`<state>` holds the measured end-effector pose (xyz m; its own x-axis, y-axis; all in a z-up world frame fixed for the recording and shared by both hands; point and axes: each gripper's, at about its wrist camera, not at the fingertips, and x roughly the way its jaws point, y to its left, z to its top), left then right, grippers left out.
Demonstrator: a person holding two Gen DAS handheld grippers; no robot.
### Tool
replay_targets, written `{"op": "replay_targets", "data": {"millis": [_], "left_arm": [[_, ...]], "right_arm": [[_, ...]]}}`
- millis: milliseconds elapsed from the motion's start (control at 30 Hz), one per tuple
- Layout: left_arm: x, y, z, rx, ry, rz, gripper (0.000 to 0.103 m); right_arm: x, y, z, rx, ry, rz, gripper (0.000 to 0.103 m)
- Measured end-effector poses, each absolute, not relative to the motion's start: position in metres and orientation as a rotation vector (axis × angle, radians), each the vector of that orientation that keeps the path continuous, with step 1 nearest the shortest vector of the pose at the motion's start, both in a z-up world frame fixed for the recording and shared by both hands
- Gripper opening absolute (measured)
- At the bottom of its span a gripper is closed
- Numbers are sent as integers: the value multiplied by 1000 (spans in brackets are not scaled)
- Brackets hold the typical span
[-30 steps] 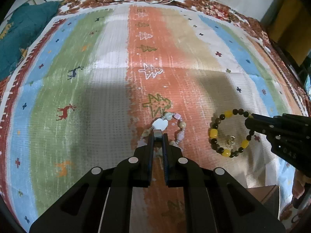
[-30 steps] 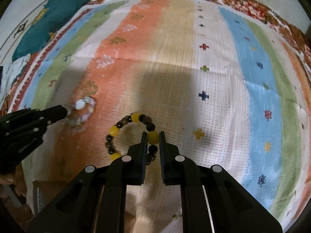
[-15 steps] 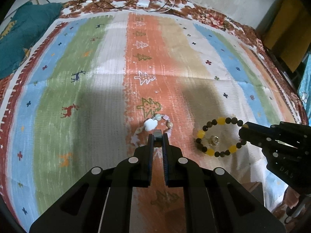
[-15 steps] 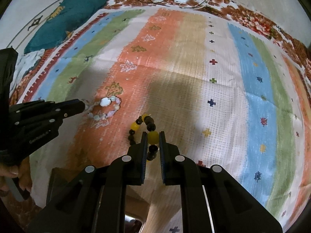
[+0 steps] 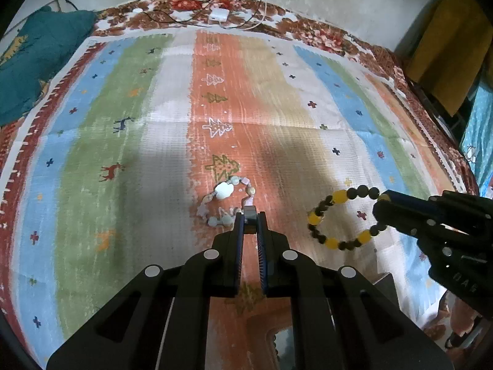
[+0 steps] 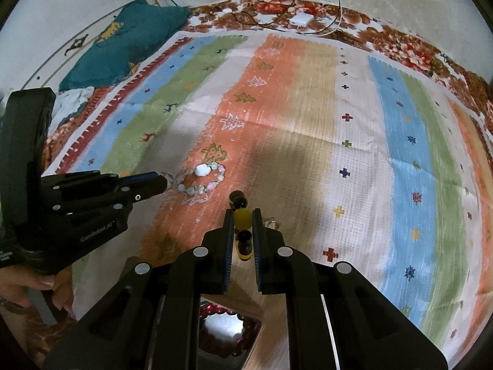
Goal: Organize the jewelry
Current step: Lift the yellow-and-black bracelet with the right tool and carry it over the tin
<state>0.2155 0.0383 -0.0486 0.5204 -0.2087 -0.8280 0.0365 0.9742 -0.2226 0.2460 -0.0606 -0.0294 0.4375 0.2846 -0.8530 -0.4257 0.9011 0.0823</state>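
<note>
My left gripper [image 5: 249,215] is shut on one bead of a pale bracelet [image 5: 223,189] of white, pink and greenish stones, whose loop extends ahead of the fingertips above the striped cloth [image 5: 129,141]. My right gripper [image 6: 242,215] is shut on a yellow bead of a yellow-and-dark bead bracelet [image 6: 237,198]. In the left wrist view that bracelet [image 5: 332,198] shows as a full loop off the right gripper [image 5: 382,206]. The right wrist view shows the left gripper [image 6: 165,182] with the pale bracelet [image 6: 201,170] at its tip.
A wooden box [image 6: 274,311] with a mirror and red beads inside lies under the right gripper, at the cloth's near edge. A teal cushion [image 5: 40,61] lies far left, a white charger [image 5: 219,14] with cables at the back. A hand [image 6: 27,286] holds the left gripper.
Both grippers have risen and drawn back with their bracelets held. More of the cloth shows, and the box has come into view beneath the right gripper.
</note>
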Motion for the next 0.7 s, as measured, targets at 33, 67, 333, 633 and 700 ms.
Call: {"op": "replay_targets", "data": {"millis": [33,67,333,633,700], "left_arm": [[215,38,-48,-180,1013,-145,8],[213,37,-46,-171,1009,-140,8],[199,33,-32,-165,976,-149,8],[182,28,-23,-157,954,-163,8],[179,27,-23,-154,954,-165,8]], "right_arm": [[245,-62,-27,-146,1020,441,12],[244,-64,-24,-136,1012,439,12],[235,-74,-10,-97,974,436,12],[217,-79,2,-72,935,477,12],[212,-79,5,-70,924,485,12]]}}
